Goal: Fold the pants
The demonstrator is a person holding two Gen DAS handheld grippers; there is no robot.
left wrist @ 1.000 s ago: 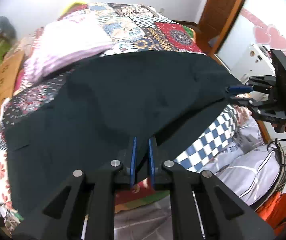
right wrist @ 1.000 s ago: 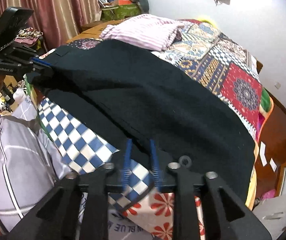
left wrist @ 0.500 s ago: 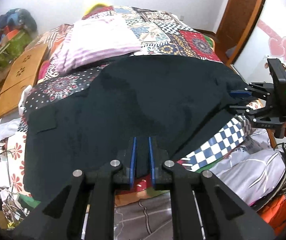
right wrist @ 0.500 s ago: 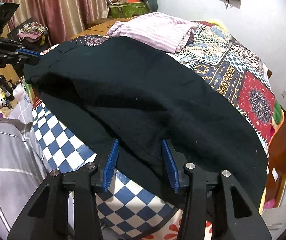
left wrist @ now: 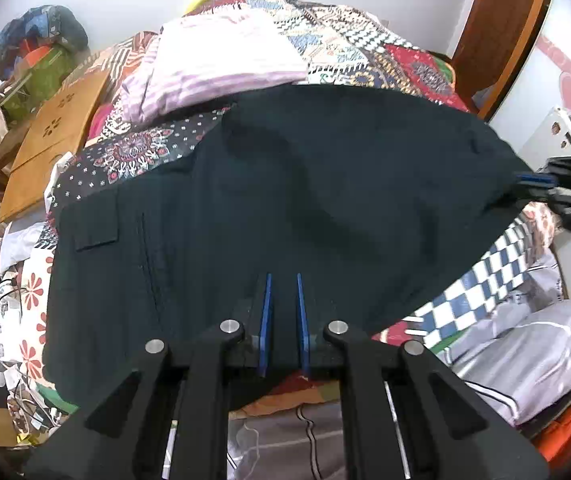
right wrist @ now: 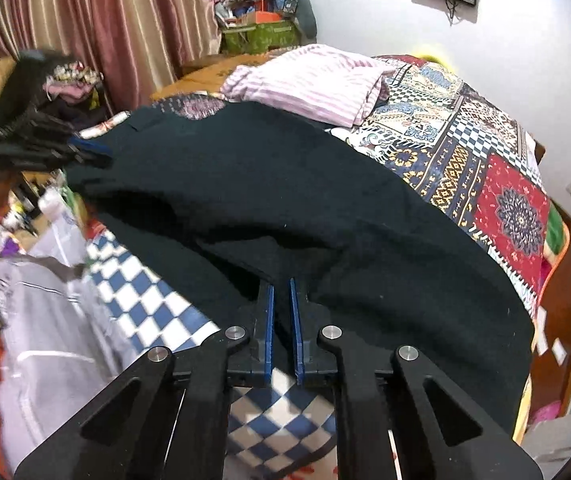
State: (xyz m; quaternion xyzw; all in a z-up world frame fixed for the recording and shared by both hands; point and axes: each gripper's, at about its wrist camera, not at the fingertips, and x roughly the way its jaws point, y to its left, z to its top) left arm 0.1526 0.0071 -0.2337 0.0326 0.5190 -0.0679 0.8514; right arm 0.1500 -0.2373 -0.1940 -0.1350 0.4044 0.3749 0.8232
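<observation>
Dark green-black pants [left wrist: 325,200] lie spread across the patchwork bed, also in the right wrist view [right wrist: 285,200]. My left gripper [left wrist: 283,280] is shut on the pants' near edge, with fabric between its blue pads; it also shows at the left of the right wrist view [right wrist: 89,150]. My right gripper [right wrist: 280,284] is shut on the pants' near edge at the other end; it shows at the right of the left wrist view [left wrist: 533,180], clamped on a corner of the pants.
A pink striped folded cloth [left wrist: 221,64] lies on the patchwork quilt [right wrist: 485,152] beyond the pants. A blue-white checkered cloth [right wrist: 145,292] and a grey-white garment [left wrist: 525,344] hang at the bed's near side. A wooden board [left wrist: 57,136] stands left; a door [left wrist: 497,28] stands right.
My right gripper opened half a second ago and has now shut on the pants' edge again. The left gripper stayed shut on the pants and the view shifted up over the bed.
</observation>
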